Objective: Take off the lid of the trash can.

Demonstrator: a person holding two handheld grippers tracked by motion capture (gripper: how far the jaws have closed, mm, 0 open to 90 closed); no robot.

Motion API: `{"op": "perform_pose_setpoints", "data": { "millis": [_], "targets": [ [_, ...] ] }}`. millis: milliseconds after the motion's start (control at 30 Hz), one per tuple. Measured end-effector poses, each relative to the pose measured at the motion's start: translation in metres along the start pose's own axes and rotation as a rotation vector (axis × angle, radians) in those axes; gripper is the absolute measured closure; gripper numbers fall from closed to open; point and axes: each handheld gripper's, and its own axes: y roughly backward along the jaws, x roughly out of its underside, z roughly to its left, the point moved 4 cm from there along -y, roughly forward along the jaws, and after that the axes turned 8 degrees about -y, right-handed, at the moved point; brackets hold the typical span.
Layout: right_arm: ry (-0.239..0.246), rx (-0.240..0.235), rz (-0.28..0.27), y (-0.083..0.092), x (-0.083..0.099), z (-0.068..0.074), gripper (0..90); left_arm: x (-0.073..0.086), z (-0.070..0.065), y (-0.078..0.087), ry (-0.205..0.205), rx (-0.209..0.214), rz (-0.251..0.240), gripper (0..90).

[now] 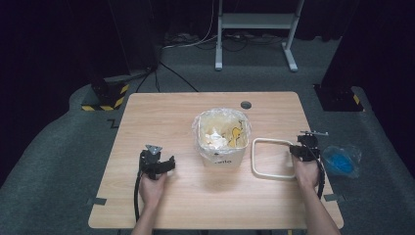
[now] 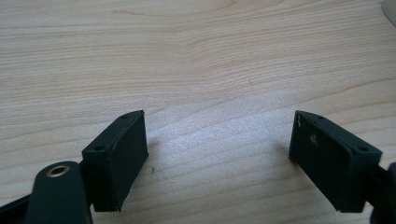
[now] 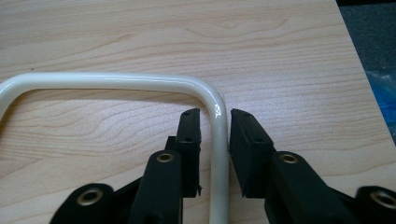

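A cream rounded-rectangle ring [image 1: 253, 159] lies flat on the wooden table [image 1: 166, 112], just right of a small white bin [image 1: 222, 160] lined with a clear bag and holding crumpled paper. My right gripper [image 1: 302, 147] stands at the ring's right side. In the right gripper view the ring [image 3: 116, 80] runs between the jaws of my right gripper [image 3: 215, 116], with a thin gap on each side, so the pads do not press on it. My left gripper [image 1: 159, 164] rests left of the bin, and in its own view the left gripper [image 2: 219, 126] is open wide over bare wood.
A clear bag with something blue inside [image 1: 341, 160] lies on the floor past the table's right edge. A round grey cable port [image 1: 245, 105] sits near the table's far edge. A white frame stand [image 1: 254, 29] is on the floor beyond.
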Motion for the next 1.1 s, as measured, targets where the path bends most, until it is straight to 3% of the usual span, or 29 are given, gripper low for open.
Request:
{"op": "perform_pose_setpoints", "data": {
  "millis": [400, 800, 1100],
  "targets": [
    [-0.032, -0.056, -0.02, 0.008, 0.0, -0.001, 58.5, 0.0, 0.0, 0.0, 0.0, 0.0, 0.0, 19.2],
    [-0.011, -0.086, -0.044, 0.026, 0.005, 0.005, 53.3, 0.0, 0.0, 0.0, 0.0, 0.0, 0.0, 19.4],
    [0.03, -0.111, -0.067, 0.034, 0.005, 0.014, 52.7, 0.0, 0.0, 0.0, 0.0, 0.0, 0.0, 19.4]
  ]
}}
